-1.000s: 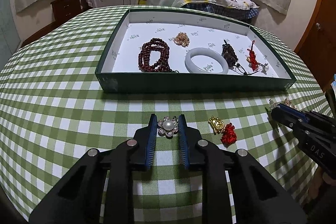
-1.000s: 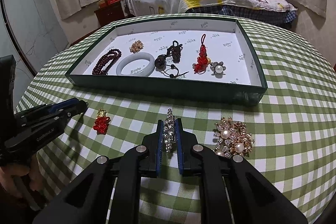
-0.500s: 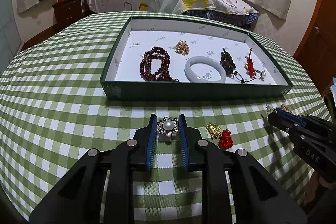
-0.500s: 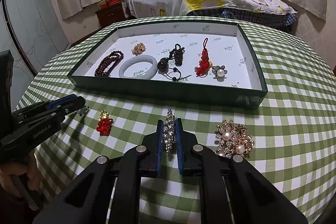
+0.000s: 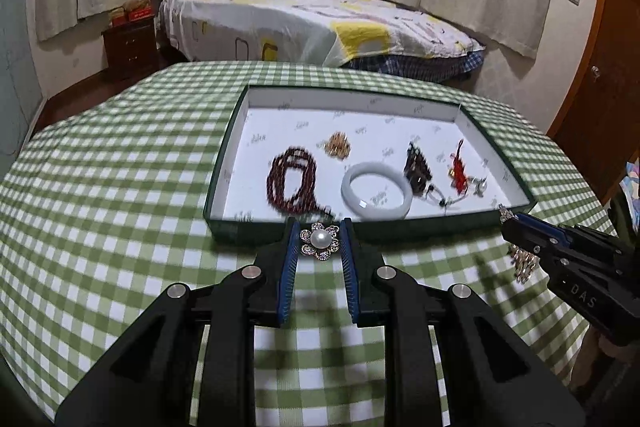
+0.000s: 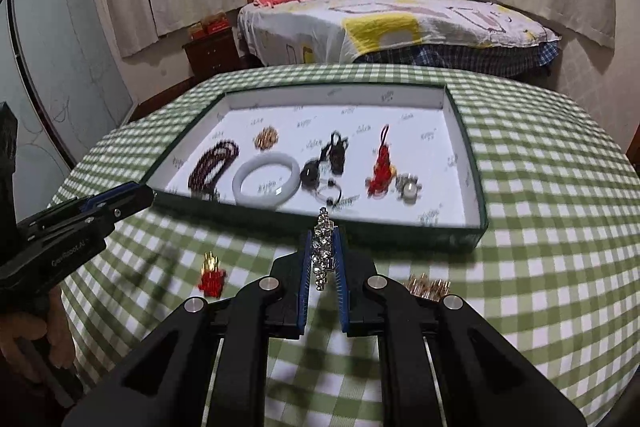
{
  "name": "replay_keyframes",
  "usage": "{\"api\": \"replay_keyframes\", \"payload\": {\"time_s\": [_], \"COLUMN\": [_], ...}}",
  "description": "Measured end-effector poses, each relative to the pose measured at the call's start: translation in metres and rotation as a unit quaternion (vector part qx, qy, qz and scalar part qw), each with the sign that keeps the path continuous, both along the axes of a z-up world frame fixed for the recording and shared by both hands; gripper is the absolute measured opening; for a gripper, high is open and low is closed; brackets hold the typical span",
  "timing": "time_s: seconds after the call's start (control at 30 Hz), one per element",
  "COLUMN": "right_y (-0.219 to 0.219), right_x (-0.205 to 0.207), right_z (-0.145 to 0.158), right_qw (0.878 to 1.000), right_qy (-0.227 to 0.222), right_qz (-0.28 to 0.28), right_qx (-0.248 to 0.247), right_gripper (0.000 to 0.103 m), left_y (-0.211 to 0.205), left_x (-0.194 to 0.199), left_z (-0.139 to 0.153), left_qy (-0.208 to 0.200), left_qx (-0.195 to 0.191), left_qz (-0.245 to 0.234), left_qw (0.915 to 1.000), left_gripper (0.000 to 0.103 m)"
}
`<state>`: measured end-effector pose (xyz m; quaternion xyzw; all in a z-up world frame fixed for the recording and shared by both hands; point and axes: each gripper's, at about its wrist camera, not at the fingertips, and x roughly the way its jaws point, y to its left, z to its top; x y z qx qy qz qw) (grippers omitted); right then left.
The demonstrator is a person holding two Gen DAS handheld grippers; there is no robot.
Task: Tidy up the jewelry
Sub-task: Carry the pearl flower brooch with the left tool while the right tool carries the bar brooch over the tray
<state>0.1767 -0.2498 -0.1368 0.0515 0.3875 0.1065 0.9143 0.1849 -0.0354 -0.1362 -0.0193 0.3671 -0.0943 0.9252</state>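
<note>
My left gripper (image 5: 319, 241) is shut on a pearl flower brooch (image 5: 320, 240) and holds it above the cloth, just before the green tray's near wall (image 5: 256, 229). My right gripper (image 6: 323, 247) is shut on a rhinestone clip (image 6: 324, 251), lifted before the tray (image 6: 400, 229). The tray holds a dark red bead string (image 5: 290, 181), a white bangle (image 5: 376, 191), a gold brooch (image 5: 338, 145), a dark pendant (image 5: 416, 165), a red knot charm (image 5: 459, 173) and a pearl brooch (image 6: 408, 187). The right gripper also shows in the left wrist view (image 5: 508, 223).
On the green checked tablecloth (image 6: 540, 227) lie a red and gold charm (image 6: 211, 275) and a gold pearl brooch (image 6: 426, 287), half hidden by my right gripper. The left gripper's body shows at left (image 6: 80, 219). A bed (image 5: 320, 27) stands behind the table.
Both grippers have risen from the cloth with their pieces and moved forward toward the tray. The view now shows more of the room.
</note>
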Motion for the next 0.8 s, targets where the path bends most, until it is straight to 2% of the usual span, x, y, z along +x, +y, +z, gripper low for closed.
{"api": "replay_keyframes", "payload": {"time_s": [0.3, 0.57, 0.8], "right_y": [-0.011, -0.024, -0.032], "right_x": [0.038, 0.078, 0.111], "right_z": [0.029, 0.026, 0.008], "right_qw": [0.999, 0.998, 0.999], "right_qy": [-0.051, -0.056, -0.039], "right_qz": [-0.014, -0.029, -0.027], "right_qx": [-0.012, -0.014, -0.027], "right_gripper": [0.012, 0.012, 0.012], "left_y": [-0.019, -0.048, -0.073], "left_x": [0.030, 0.077, 0.120], "left_z": [0.024, 0.034, 0.012], "left_qy": [-0.043, -0.068, -0.042], "left_qx": [-0.005, 0.001, 0.014], "left_qz": [-0.014, -0.030, -0.038], "left_qw": [0.9990, 0.9972, 0.9983], "left_gripper": [0.021, 0.021, 0.021]}}
